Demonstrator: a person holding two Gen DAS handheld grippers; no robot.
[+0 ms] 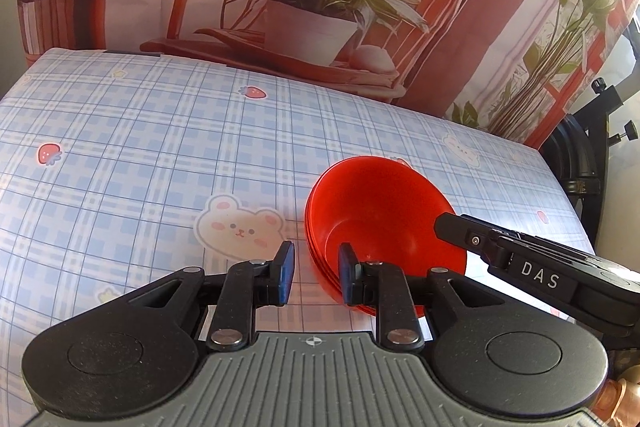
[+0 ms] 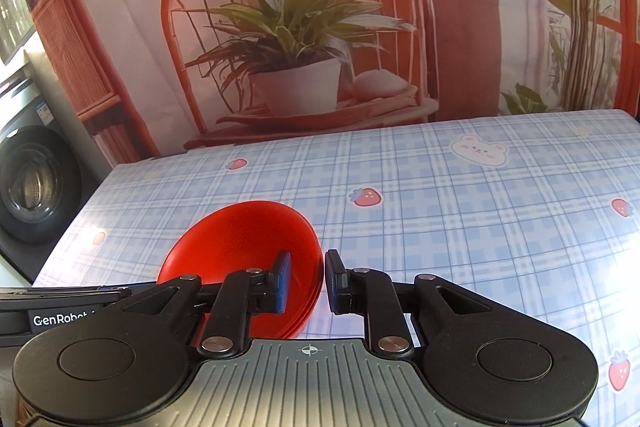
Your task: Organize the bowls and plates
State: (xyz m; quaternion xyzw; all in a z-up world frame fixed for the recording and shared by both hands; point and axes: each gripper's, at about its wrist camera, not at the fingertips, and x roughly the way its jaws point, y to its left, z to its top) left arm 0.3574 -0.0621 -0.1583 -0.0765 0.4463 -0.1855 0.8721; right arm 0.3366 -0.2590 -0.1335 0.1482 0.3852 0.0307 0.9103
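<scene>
Red plastic fills the middle of both wrist views: a stack of red bowls, several rims nested one inside another, sits on the worktop, which wears a blue plaid cloth printed with bears and strawberries.

From my left gripper, the stack lies ahead and to the right. Its near-left rim passes between my jaws, one blue pad outside the rim and the other inside the bowl. The jaws stand at a narrow gap, and I see cloth between the outer pad and the rim, so I read them as parted around the rim, not pressing on it. To the right of these jaws, the other tool reaches over the far side of the stack, its black arm marked with white letters.

From my right gripper, the same bowls lie ahead and to the left. The left pad sits inside the top bowl, the right pad just outside the rim, with a sliver of light cloth visible between the pad and the red edge. These jaws are also narrow and slightly parted, straddling the rim without a clamp that I can confirm.

Beyond both jaws, past the worktop's far edge, hangs a printed backdrop showing a potted plant on an orange chair. A washing machine stands far to the left of my right jaws.
</scene>
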